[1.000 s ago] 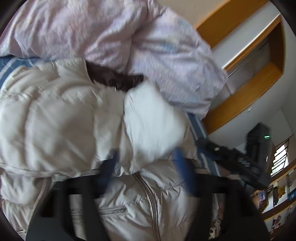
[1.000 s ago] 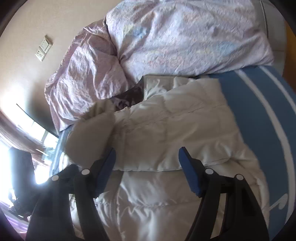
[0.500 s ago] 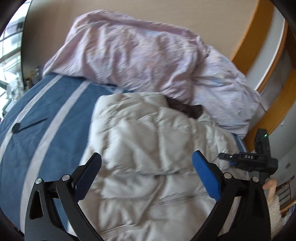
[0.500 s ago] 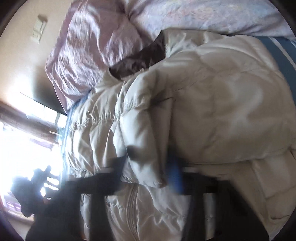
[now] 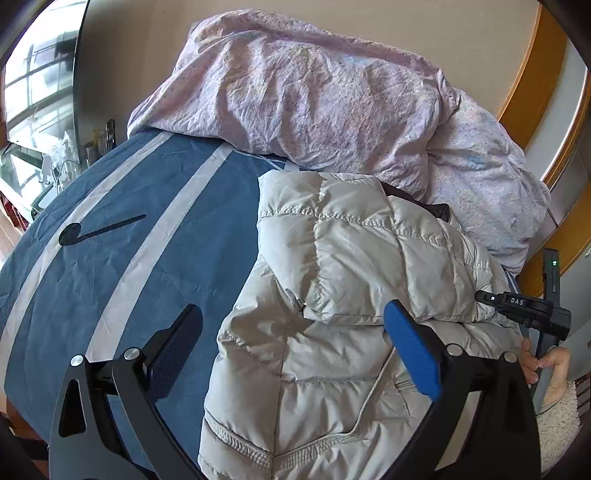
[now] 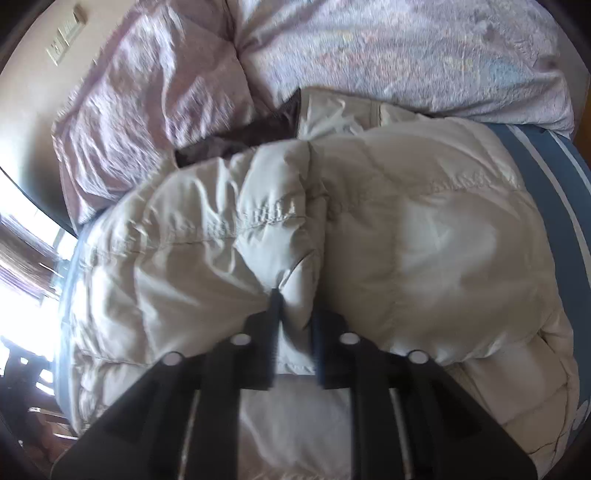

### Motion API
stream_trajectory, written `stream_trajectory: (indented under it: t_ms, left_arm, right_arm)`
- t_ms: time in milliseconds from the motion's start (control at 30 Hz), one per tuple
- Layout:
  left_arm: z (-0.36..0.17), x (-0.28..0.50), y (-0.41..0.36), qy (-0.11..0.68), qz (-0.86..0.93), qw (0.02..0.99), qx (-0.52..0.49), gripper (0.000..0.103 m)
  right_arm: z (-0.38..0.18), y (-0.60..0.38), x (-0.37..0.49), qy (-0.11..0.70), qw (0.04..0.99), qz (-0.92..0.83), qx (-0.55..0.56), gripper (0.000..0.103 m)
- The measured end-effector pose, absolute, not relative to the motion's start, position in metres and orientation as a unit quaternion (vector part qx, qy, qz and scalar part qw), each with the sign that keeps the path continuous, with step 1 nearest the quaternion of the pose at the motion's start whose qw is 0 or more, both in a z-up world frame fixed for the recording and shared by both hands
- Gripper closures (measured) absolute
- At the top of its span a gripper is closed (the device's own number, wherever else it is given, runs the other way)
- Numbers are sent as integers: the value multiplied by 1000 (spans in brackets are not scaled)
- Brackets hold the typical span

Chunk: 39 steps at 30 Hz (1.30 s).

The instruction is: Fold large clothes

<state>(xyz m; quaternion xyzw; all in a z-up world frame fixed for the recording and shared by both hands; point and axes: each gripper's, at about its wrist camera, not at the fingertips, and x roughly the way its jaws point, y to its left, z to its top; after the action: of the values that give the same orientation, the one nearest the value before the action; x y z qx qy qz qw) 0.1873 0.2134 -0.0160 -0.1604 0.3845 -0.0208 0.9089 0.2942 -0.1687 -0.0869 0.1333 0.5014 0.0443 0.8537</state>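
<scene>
Cream quilted nylon makes up the puffer jacket [image 5: 332, 295], the only garment here: one jacket, lying on the blue striped bedspread [image 5: 129, 258] of the bed, its collar end up against the crumpled lilac duvet [image 5: 314, 92]. It looks light for its bulk, soft and springy, with a slick shell, so I judge it will puff back open after a fold and slide out of a shallow pinch; a deep bite on a stitched seam, a cuff or the ribbed hem should hold better than a grip on a smooth padded panel. Two tongs are at work. The left tongs [image 5: 295, 350] hang spread wide above the jacket's lower part, holding nothing. The right tongs [image 6: 295, 325] are pressed together on a bunched fold of padded cloth, apparently a sleeve laid over the body, though motion blur hides the exact seam. A dark lining [image 6: 236, 140] shows at the neck. Counted otherwise: one duvet, one bedspread, and one wall switch plate [image 6: 66, 33].
</scene>
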Motion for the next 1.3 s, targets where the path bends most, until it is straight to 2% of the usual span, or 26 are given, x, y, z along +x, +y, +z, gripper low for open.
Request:
stream_trajectory:
  t_ms: [33,67,133,200,267,367,433,567,633,767,867,1100,1300]
  left_arm:
    - [-16,187,214,385,-21,909,-160,4]
    - [-16,186,214,384,-22,909,-159,4]
    - [-17,185,215,382,-22,911,-154,4]
    - [-17,186,214,381,-22,912,-150,4]
    - [-18,187,213,384,-26,911,-150,4]
    - [-20,189,209,385,-30,910,-149,4]
    - [-21,187,209,387,-34,909,-152,4]
    - [-21,179,216,388,-32,908,-153,4]
    - [-21,171,225,389,-34,907,-157,4]
    - [-26,153,248,394,-38,901,-177,4]
    - [-35,139,265,405,-50,890,-201,4]
    - [-55,106,286,429,-83,867,-240,4]
    - [-72,94,282,453,-109,847,-258,8]
  right_arm:
    - [-82,-169,292,499,856,41,128,78]
    - [-73,-170,288,489,863,30,121,68]
    - [-57,-174,279,450,885,18,118,59]
    - [-40,-177,270,408,906,20,113,59]
    - [-37,-169,269,407,906,54,106,61]
    - [-53,-153,275,444,886,91,91,63]
    - [-77,-149,290,497,861,78,79,64]
    - [-100,-165,310,536,829,90,134,63]
    - [-93,-173,306,536,823,103,156,57]
    - [-67,-199,271,507,832,129,186,32]
    - [-50,-234,240,489,840,129,198,24]
    - [-49,-342,166,479,840,69,246,19]
    - [-84,-401,115,500,814,34,295,19]
